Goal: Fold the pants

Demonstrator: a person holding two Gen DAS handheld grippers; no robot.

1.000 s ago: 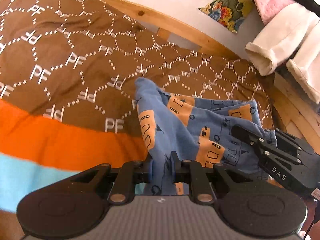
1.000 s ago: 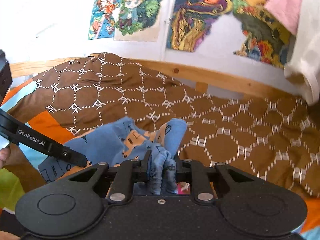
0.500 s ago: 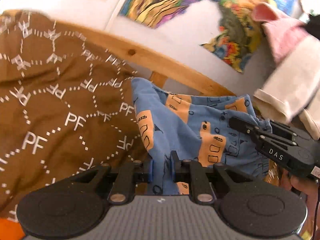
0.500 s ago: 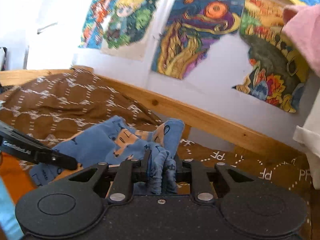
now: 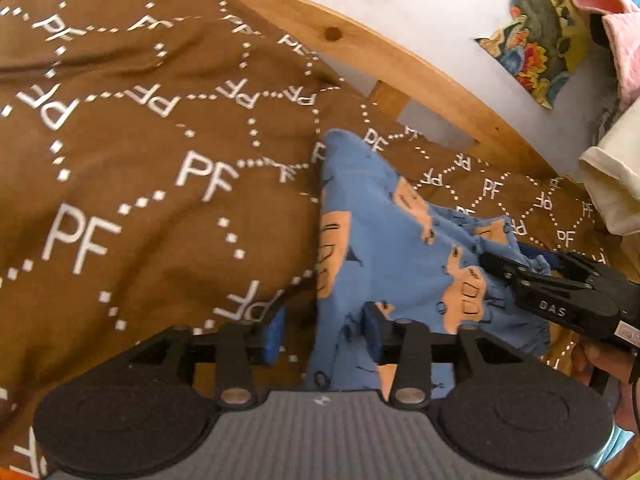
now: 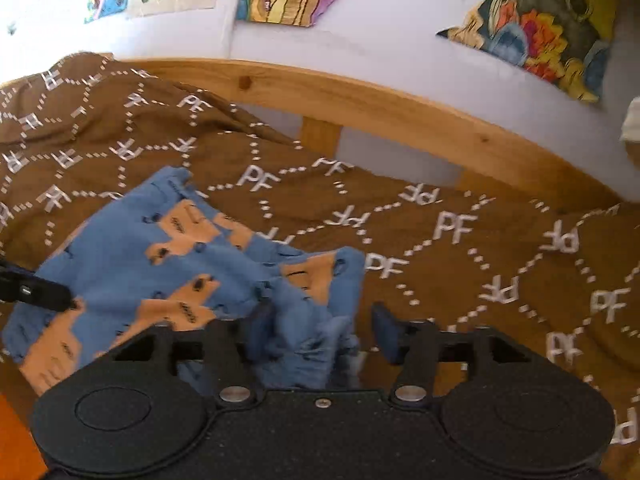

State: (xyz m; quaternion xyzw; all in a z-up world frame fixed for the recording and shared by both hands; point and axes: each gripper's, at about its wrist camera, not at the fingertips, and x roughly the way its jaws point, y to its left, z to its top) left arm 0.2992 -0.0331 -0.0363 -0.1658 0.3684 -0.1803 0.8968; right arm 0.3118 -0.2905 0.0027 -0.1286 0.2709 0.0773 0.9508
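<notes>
Brown blanket (image 5: 152, 152) with white dotted hexagons and "PF" lettering covered the bed. Pine rail (image 6: 380, 108) ran along its far edge, wall behind it. Colourful paintings (image 6: 532, 28) were stuck to the wall. Pink cloth (image 5: 616, 28) and cream garment (image 5: 612, 188) hung at right.

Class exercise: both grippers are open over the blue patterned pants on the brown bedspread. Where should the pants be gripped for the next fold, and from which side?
Probably the bunched edge of the pants nearest the cameras. It stands up in loose folds between the open fingers of the left gripper and right gripper, so a pinch from the near side catches cloth without snagging the bedspread.
</notes>
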